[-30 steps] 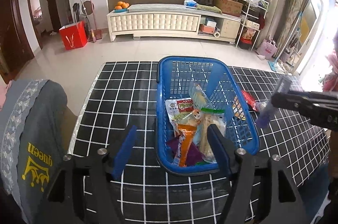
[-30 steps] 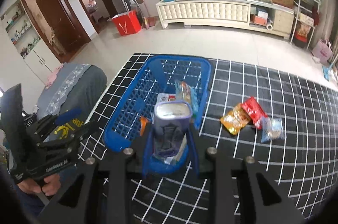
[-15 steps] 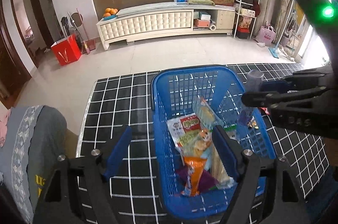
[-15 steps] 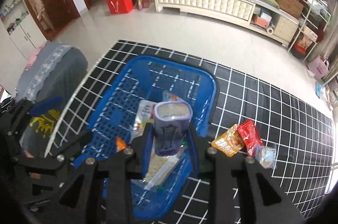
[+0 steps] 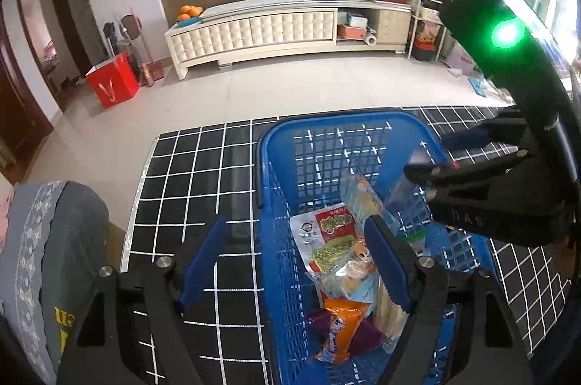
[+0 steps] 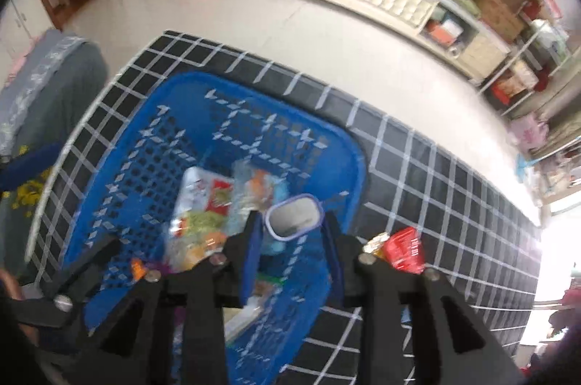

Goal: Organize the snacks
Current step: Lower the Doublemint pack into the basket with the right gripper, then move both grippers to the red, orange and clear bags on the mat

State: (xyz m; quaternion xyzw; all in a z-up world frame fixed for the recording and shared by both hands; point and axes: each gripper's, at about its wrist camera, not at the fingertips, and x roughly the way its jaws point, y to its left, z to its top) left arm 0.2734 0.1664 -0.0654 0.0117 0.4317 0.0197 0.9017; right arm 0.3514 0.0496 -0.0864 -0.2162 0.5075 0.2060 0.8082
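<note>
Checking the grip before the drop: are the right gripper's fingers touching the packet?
Touching. In the right wrist view, both fingers press the sides of the packet, held over the basket.

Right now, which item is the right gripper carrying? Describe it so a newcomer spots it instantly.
Find the blue basket on the black grid tablecloth. Above its right side, the right gripper pinches a packet with a purple-edged, pale grey end. Unlike the colourful snacks lying in the basket, it is held in the air.
</note>
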